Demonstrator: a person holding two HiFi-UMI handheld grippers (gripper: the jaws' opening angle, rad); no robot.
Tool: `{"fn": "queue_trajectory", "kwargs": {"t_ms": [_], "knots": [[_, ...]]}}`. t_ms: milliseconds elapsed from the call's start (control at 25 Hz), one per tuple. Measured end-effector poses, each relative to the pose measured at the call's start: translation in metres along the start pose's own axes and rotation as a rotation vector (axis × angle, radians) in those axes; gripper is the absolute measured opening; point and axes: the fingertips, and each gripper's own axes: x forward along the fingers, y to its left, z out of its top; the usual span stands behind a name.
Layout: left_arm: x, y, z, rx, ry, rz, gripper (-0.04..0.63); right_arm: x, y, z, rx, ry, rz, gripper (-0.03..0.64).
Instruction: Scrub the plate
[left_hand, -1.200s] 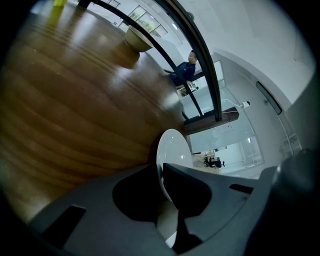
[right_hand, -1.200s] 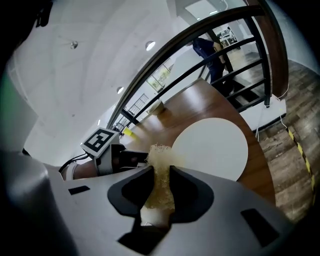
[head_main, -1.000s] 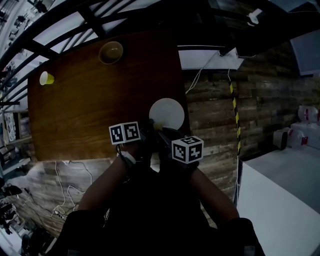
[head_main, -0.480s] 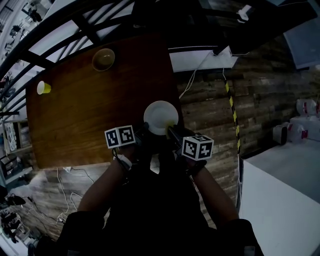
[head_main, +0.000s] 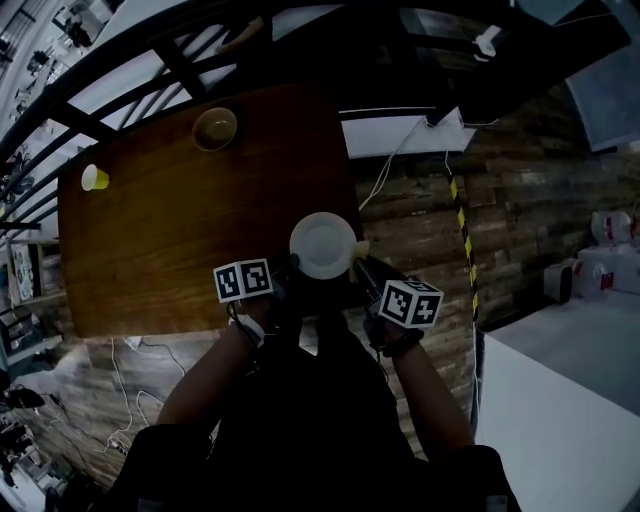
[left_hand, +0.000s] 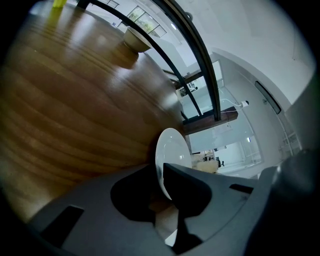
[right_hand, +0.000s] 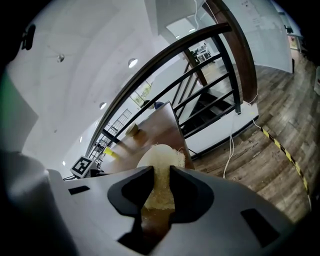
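Resting near the 12 o'clock edge of the brown wooden surface, a round tan bowl is sitting upright, and a small yellow cup is standing toward 10 o'clock near the left edge. Both are lying well apart from the work at the surface's 3 o'clock edge. Black metal railing bars are running beyond the surface from 9 to 12 o'clock. To the right, a plank floor is carrying a yellow-and-black striped tape line and a thin white cable leading up to a flat white panel.

The left gripper is clenching the near rim of a round white plate, with one jaw on each face. In the head view the plate is hanging over the surface's right edge, its pale, plain, glossy face turned up toward the camera. In the left gripper view it is showing nearly edge-on and tilted. Whether its far rim is touching the wood cannot be told.

The right gripper is grasping a pale yellow fibrous scrubber, which is bulging out past the jaw tips. In the head view the scrubber is sitting at the plate's 3 o'clock rim, just beside it.
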Motion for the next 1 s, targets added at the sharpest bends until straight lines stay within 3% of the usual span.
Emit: {"fn": "queue_trajectory", "kwargs": {"t_ms": [240, 560, 760, 920, 1000], "knots": [[-0.024, -0.003, 0.001, 0.064, -0.019, 0.018, 0.058, -0.017, 0.007, 0.005, -0.010, -0.018, -0.006, 0.110], [-0.090, -0.020, 0.027, 0.166, -0.154, 0.036, 0.077, -0.041, 0.036, 0.026, -0.092, -0.049, 0.017, 0.110], [-0.123, -0.054, 0.056, 0.354, -0.270, 0.037, 0.077, -0.046, 0.061, 0.059, -0.196, -0.102, 0.056, 0.109], [-0.150, -0.067, 0.071, 0.543, -0.345, 0.108, 0.077, -0.054, 0.093, 0.065, -0.279, -0.139, 0.085, 0.110], [-0.162, -0.068, 0.075, 0.591, -0.382, 0.138, 0.077, -0.055, 0.113, 0.062, -0.328, -0.141, 0.104, 0.110]]}}
